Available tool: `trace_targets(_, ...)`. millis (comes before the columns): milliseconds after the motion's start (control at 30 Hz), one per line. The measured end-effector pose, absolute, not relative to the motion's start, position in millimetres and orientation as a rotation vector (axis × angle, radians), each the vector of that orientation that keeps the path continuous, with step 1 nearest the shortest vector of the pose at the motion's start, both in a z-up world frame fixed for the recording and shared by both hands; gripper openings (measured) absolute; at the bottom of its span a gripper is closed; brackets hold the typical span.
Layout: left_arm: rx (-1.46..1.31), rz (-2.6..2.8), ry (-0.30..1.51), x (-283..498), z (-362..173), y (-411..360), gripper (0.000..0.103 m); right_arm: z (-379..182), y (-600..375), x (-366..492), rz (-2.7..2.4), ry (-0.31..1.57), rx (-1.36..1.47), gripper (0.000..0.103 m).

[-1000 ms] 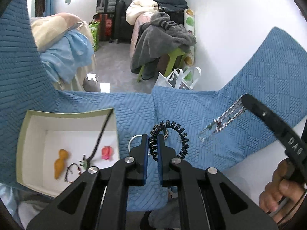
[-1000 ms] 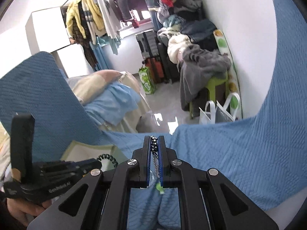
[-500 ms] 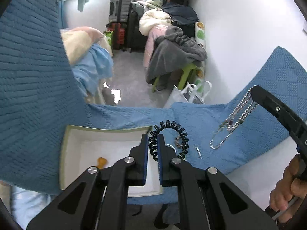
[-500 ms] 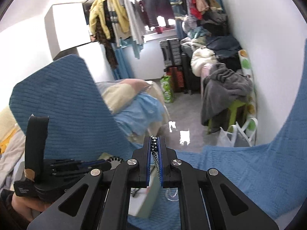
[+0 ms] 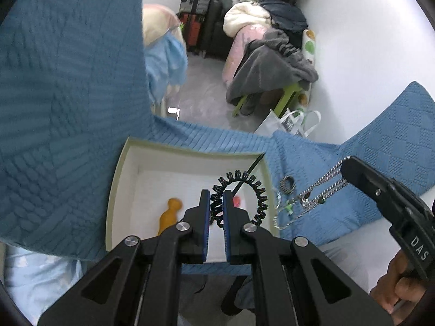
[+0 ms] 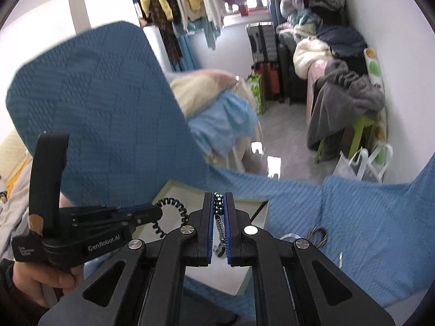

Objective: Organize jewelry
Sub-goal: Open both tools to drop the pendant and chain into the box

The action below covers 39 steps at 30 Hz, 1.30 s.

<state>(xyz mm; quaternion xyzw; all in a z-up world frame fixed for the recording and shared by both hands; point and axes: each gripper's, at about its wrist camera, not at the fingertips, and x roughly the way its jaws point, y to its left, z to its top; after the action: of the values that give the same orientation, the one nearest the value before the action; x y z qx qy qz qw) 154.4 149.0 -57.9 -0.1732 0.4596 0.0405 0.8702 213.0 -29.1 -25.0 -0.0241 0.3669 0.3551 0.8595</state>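
Above the shallow white box [image 5: 119,179] on quilted blue cloth [image 5: 68,108], the left gripper [image 5: 216,206] pinches a black spiral coil [image 5: 258,190]; beside the box, the right gripper [image 6: 219,206] clamps a silver beaded chain [image 5: 315,193].

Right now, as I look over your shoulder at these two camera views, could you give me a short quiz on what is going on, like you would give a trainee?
1. True or false: the left gripper is shut on the black coiled hair tie.
2. What hangs from the right gripper? A) silver chain necklace B) orange figurine C) ring
3. Fill in: the orange figurine lies inside the white ____.

Key: 1 true. 2 A. 3 box, an open one on the blue cover.
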Motion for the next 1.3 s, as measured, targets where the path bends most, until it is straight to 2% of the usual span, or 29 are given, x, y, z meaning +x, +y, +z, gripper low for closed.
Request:
trace_targets(600,-0.443,0.067,1.108,147,-148,157,0.009,-138,-14,207,0.683,1.018,-0.134,0.006)
trace_targets(833,-0.457,0.078,1.109,140,-151,164,0.01,-144,-14,208,0.688,1.046,-0.124,0.006)
trace_targets(900,-0.469,0.072,1.103,139,-147,166,0.01,-137,-15,209,0.7,1.035,-0.113,0.009)
trace_targets(933,-0.476,0.07,1.103,140,-145,167,0.018,-134,-15,210,0.706,1.028,-0.107,0.011)
trace_targets(967,-0.48,0.071,1.1,140,-142,167,0.025,-130,-16,210,0.711,1.02,-0.1,0.019)
trace_targets(1000,-0.479,0.076,1.087,138,-138,167,0.04,-123,-17,209,0.725,1.002,-0.089,0.024)
trace_targets(1033,-0.475,0.082,1.07,137,-134,166,0.047,-119,-19,209,0.735,0.988,-0.083,0.025)
trace_targets(1200,-0.482,0.079,0.995,134,-110,161,0.052,-92,-25,202,0.765,0.913,-0.083,0.033)
trace_targets(1300,-0.45,0.103,0.953,133,-94,152,0.052,-77,-30,195,0.793,0.872,-0.098,0.034)
